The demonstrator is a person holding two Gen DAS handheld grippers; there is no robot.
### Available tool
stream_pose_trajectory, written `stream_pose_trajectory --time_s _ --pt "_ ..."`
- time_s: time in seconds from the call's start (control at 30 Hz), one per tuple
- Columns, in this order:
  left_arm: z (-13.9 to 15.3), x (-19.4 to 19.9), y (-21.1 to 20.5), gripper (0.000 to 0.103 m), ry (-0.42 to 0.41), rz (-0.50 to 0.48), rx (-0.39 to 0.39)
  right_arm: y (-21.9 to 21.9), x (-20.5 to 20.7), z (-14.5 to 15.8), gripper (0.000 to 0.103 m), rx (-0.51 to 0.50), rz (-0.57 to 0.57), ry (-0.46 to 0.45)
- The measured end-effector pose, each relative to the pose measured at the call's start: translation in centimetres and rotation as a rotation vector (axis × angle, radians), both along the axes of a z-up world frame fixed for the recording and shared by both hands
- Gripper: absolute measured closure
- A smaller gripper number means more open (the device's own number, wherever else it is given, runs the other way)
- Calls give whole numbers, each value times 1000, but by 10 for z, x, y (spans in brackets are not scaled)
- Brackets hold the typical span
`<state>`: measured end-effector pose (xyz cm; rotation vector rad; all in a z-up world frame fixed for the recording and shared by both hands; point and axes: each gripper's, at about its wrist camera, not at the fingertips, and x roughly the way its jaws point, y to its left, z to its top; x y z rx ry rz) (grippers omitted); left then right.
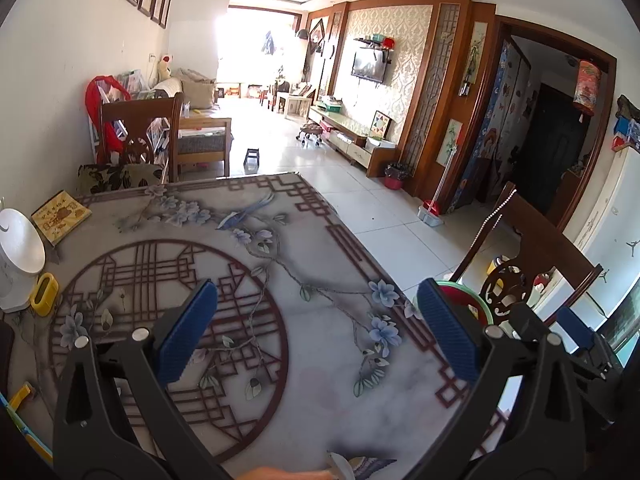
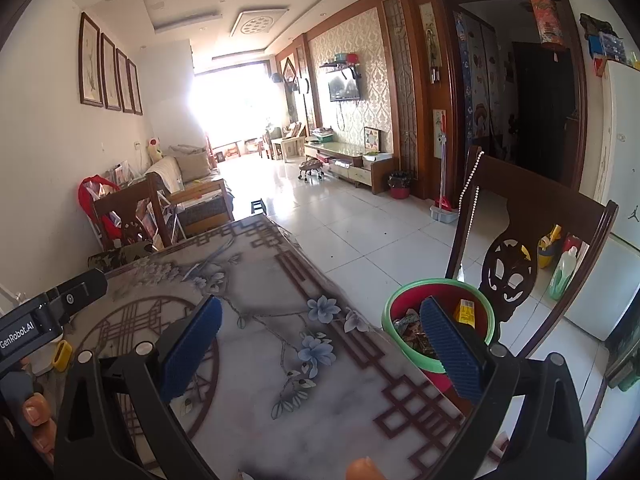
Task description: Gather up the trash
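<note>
From the left wrist camera, the left gripper (image 1: pixel 316 332) hangs over the patterned table (image 1: pixel 280 248) with its blue pads spread wide and nothing between them. The stretch of tabletop ahead shows only printed flowers and lattice. A yellow-covered book (image 1: pixel 60 216), a white appliance (image 1: pixel 18 256) and a small yellow object (image 1: pixel 44 294) sit along the left edge; none of these reads as litter. At the right, past the table edge, part of the red bin (image 1: pixel 460 296) with its green rim peeks out behind the right pad, just in front of the carved wooden chair (image 1: pixel 532 256).

From the right wrist camera, the right gripper (image 2: pixel 320 342) is likewise spread apart and empty, poised above the table's near right corner. The bin (image 2: pixel 436 320) stands on the floor tight against the table edge and beside the chair (image 2: pixel 516 248). Inside lie crumpled wrappers (image 2: pixel 412 334) and a yellow carton (image 2: pixel 464 312), so the trash visible here is already in the bin. The left gripper's body (image 2: pixel 48 312) shows at the far left.

Judging from this, collection looks close to done. To finish well, the person would sweep both cameras across the table and floor for leftover scraps, and keep the pads wide until one is squarely between them, releasing only over the bin's mouth
</note>
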<state>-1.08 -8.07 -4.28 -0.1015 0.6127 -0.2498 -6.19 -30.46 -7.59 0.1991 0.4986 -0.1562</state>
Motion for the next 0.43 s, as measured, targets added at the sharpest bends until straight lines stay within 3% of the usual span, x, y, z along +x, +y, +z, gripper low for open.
stream_pose_trajectory --time_s 0.2,0.37,0.43 --pt "-18 10 4 5 55 6 17 9 19 -20 7 3 43 71" --pt "-53 27 28 5 159 75 53 25 48 -60 7 -2 131 180" --pt "-77 34 48 5 215 144 77 37 65 -83 7 -33 180 243"
